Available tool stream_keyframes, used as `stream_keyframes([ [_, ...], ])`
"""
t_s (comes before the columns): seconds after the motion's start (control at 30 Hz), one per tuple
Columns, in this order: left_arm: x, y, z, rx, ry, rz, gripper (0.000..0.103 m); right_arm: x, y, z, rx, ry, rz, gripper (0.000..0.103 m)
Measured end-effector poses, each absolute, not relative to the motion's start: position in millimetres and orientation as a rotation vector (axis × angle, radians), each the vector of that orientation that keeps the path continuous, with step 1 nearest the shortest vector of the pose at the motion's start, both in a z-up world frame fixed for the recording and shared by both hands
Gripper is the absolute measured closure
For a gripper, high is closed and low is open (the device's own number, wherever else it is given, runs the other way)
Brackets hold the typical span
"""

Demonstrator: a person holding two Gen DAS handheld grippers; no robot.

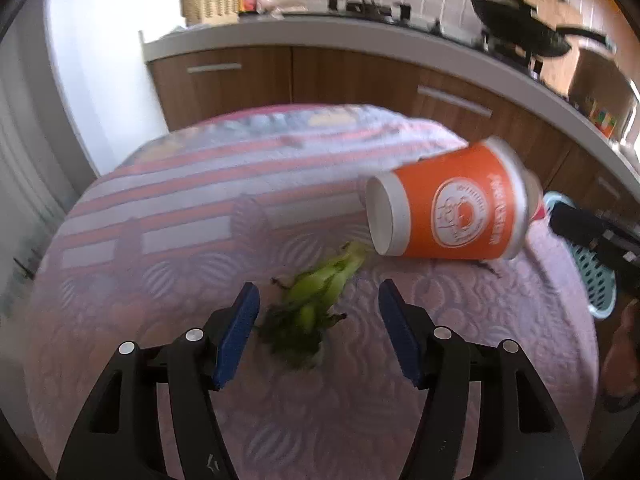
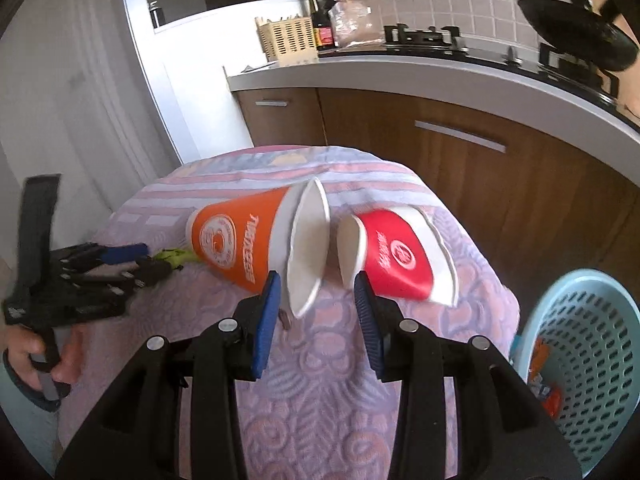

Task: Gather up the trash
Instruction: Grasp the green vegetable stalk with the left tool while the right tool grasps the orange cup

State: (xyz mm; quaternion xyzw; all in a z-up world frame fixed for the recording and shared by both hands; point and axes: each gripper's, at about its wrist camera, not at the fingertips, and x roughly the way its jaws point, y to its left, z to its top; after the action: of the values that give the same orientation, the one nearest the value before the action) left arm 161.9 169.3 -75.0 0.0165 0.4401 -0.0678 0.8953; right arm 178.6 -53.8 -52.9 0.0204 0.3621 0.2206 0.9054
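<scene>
Both cameras look forward and steeply down along their own claws at the cloth-covered surface (image 1: 168, 208), close above it. The left wrist view sits left of the orange cup (image 1: 452, 204), facing its base; the right wrist view sits nearer its mouth. They share the cup, the cloth and the kitchen cabinets (image 2: 460, 168) behind it.
</scene>
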Motion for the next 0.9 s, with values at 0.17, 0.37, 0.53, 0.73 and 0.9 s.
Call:
stream_keyframes([
  [0.17,166,158,-84,0.113,0.908,-0.062,0.067,194,-32,-46,0.042,0.762,0.533,0.068],
  [0.37,153,168,-76,0.059,0.898,-0.011,0.083,201,-24,-51,0.057,0.768,0.57,0.063],
  [0.53,141,171,-70,-0.021,0.875,-0.006,0.083,207,-33,-60,0.106,0.803,0.614,0.057],
  [0.73,135,164,-66,-0.037,0.861,0.016,0.083,209,-27,-62,0.112,0.832,0.734,0.057],
  [0.9,128,165,-60,-0.058,0.842,0.027,0.083,199,-7,-61,0.045,0.826,0.804,0.063],
])
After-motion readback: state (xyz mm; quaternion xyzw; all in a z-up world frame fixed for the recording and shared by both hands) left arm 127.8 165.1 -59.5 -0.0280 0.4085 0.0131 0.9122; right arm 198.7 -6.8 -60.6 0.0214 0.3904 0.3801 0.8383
